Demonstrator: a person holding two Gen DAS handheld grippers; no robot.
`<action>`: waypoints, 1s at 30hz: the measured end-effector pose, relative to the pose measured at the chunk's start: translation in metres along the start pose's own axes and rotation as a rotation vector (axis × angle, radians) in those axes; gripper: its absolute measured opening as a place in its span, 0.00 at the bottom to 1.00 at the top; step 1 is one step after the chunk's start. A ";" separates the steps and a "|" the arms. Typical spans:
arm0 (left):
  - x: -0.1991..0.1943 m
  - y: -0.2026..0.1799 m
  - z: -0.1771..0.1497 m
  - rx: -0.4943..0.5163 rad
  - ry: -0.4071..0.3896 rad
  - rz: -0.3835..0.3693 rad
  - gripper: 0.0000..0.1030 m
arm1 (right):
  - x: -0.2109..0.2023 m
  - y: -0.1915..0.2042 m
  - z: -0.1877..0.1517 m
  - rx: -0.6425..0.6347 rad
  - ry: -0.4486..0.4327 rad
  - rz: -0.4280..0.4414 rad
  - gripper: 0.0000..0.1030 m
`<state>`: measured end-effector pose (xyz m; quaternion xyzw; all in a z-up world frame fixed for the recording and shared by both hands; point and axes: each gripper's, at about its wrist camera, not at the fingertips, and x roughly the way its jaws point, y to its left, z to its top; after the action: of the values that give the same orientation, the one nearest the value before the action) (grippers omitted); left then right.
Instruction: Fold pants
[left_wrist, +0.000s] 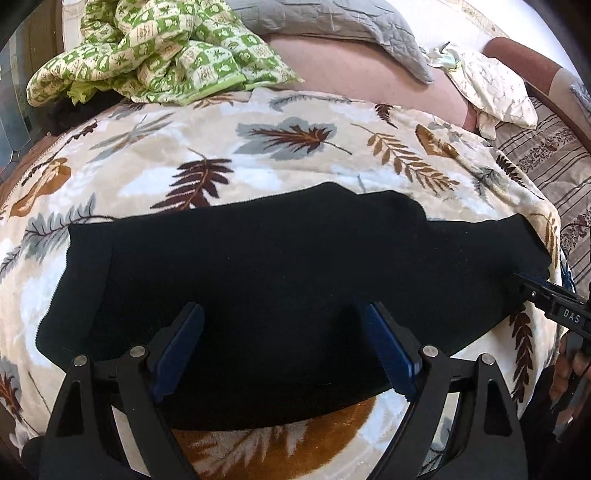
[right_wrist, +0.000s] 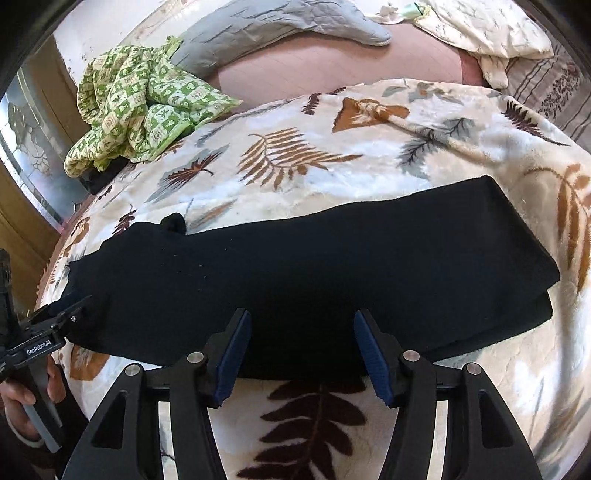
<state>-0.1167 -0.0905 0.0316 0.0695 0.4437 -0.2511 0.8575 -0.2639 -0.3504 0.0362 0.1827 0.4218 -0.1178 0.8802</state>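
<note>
The black pants (left_wrist: 258, 280) lie flat in a long folded strip across the leaf-print blanket (left_wrist: 207, 140); they also show in the right wrist view (right_wrist: 332, 266), with the doubled leg end at the right. My left gripper (left_wrist: 280, 314) is open and empty, its blue pads over the near edge of the pants. My right gripper (right_wrist: 301, 321) is open and empty over the near edge further right. Each gripper shows at the edge of the other's view, the right gripper (left_wrist: 524, 284) and the left gripper (right_wrist: 74, 306), at the fabric's edge.
A crumpled green-checked cloth (left_wrist: 159, 55) lies at the far left of the bed. A grey quilted cover (left_wrist: 332, 22) and a white printed pillow (left_wrist: 491, 85) lie at the back. Pink sheet (left_wrist: 354, 70) shows beyond the blanket. A striped bedspread (left_wrist: 554, 173) lies at right.
</note>
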 end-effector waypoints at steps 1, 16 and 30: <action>0.000 0.000 -0.001 -0.001 -0.001 0.001 0.86 | 0.000 0.001 0.000 -0.005 0.000 -0.002 0.60; -0.013 -0.036 0.023 0.051 -0.033 -0.111 0.86 | -0.048 -0.069 0.000 0.198 -0.046 -0.078 0.67; 0.021 -0.152 0.057 0.258 0.058 -0.347 0.86 | -0.052 -0.123 -0.014 0.369 -0.019 -0.092 0.67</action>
<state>-0.1399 -0.2491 0.0645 0.1086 0.4378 -0.4473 0.7723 -0.3503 -0.4529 0.0417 0.3204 0.3929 -0.2348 0.8294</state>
